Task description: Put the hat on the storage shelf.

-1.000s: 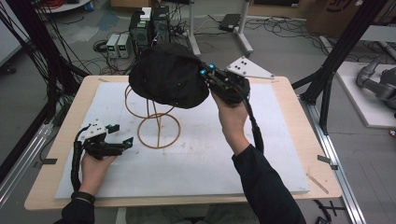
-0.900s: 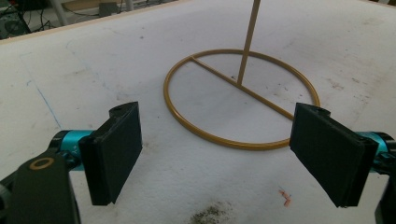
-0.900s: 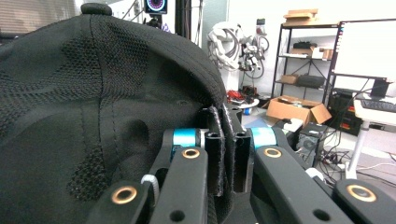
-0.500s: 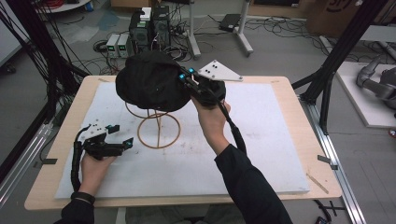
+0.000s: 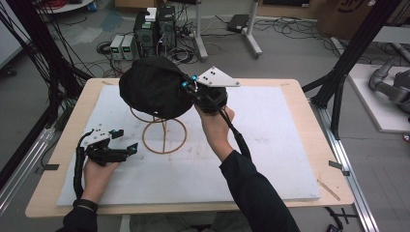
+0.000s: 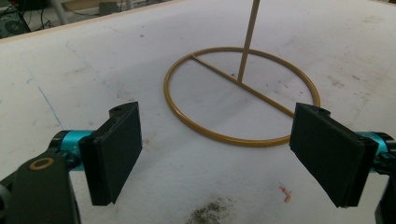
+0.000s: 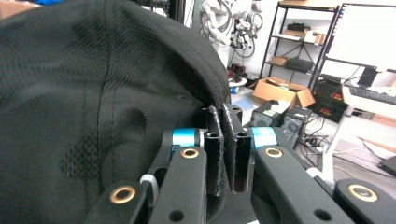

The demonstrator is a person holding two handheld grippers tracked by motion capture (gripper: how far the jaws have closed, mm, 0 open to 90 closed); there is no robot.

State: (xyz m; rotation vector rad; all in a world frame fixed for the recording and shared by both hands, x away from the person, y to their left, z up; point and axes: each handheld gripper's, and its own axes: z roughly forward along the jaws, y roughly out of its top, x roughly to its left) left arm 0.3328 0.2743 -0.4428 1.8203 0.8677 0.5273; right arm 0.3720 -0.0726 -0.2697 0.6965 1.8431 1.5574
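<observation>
The right gripper (image 5: 186,87) is pinching the edge of a black cap (image 5: 153,88), jaws closed tight on a fold of the fabric, as the right gripper view shows (image 7: 223,154). The cap (image 7: 93,93) is hanging over the top of a gold wire stand (image 5: 164,137), at about 12 o'clock from the stand's round base, not yet clearly seated on it; how much it is resting on the upper ring I cannot tell.

The left gripper (image 5: 126,143) is lying low on the white mat (image 5: 270,159) at about 9 o'clock from the base, jaws wide apart, gripping nothing. In its own view (image 6: 219,154) the base ring (image 6: 243,93) and the upright rod (image 6: 247,42) are sitting just ahead.

Judgement: the step is settling the cap onto the stand. To do it well:
- be centring the crown over the rod before lowering
- be lowering straight, not dragging sideways, since the light stand could tip
- be bracing the base ring with the idle left gripper
- be releasing only once the cap is bearing on the stand
</observation>
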